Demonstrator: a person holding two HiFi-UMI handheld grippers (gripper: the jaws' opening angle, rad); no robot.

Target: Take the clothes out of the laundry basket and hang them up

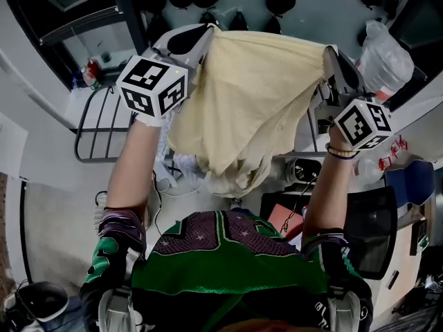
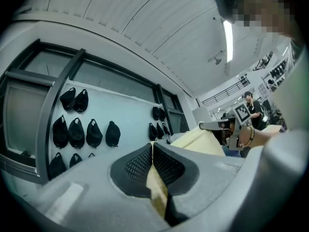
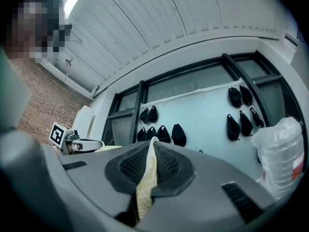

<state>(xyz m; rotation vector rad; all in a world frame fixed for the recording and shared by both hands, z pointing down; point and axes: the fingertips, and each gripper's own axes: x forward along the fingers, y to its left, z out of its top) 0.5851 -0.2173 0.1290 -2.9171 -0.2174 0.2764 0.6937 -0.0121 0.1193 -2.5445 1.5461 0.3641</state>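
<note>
A pale yellow garment [image 1: 242, 102] hangs spread out in the air between my two grippers, its lower part drooping in folds. My left gripper [image 1: 196, 41] is shut on the garment's upper left corner; in the left gripper view a strip of yellow cloth [image 2: 157, 187] is pinched between the dark pads. My right gripper [image 1: 332, 59] is shut on the upper right corner, and the right gripper view shows yellow cloth [image 3: 146, 182] squeezed between its pads. Both grippers point slightly upward toward a pale wall. The laundry basket is not in view.
Black caps [image 2: 77, 132] hang in rows on the pale wall [image 1: 311, 12] ahead. A dark metal rack [image 1: 104, 126] stands at the left, a full clear plastic bag [image 1: 382, 57] at the right. Cluttered desks and a blue chair [image 1: 412, 182] lie lower right. Another person [image 2: 251, 105] stands far off.
</note>
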